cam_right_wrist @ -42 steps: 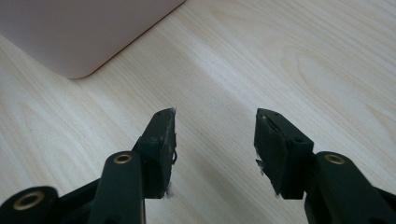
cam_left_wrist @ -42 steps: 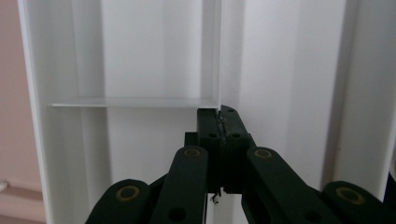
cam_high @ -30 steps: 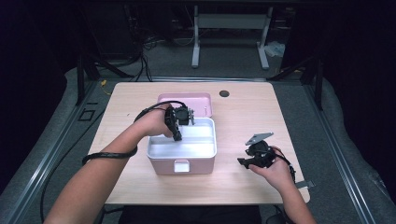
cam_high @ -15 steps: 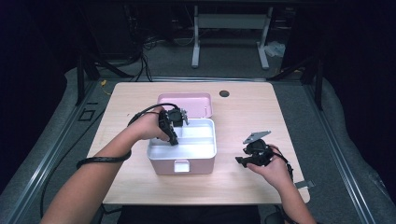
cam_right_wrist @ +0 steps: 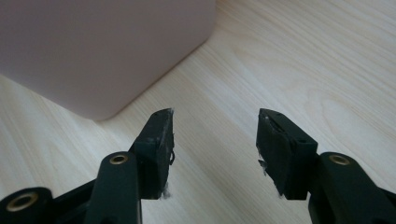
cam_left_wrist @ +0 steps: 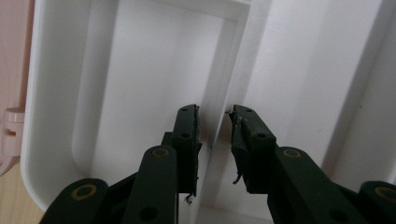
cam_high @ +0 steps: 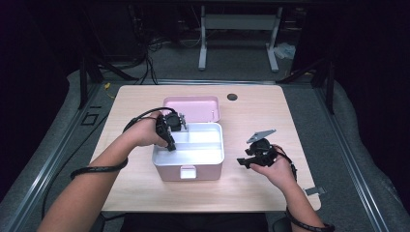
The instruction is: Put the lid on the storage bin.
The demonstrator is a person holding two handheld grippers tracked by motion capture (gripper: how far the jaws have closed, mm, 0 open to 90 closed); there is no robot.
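A pink box [cam_high: 188, 170] with a white divided inner tray [cam_high: 205, 151] stands mid-table, its pink lid [cam_high: 193, 106] lying open behind it. My left gripper [cam_high: 169, 140] points down into the tray's left end. Its jaws [cam_left_wrist: 214, 109] have just been opening and now straddle the tray's white divider wall [cam_left_wrist: 226, 74] with a gap on either side, so the gripper is open. My right gripper [cam_high: 244, 162] hovers low over the bare wood to the right of the box, open, with nothing between its fingers [cam_right_wrist: 215, 114]. The box's pink corner [cam_right_wrist: 93, 46] lies just beyond them.
The wooden table [cam_high: 261, 111] has a small dark round spot [cam_high: 232, 96] near its far edge. A black cable [cam_high: 140, 116] loops from the left gripper. A metal stand [cam_high: 237, 21] rises on the floor behind the table.
My left gripper has shifted left along the tray, from near the lid toward the tray's left end, and its jaws have opened. The right hand has stayed put.
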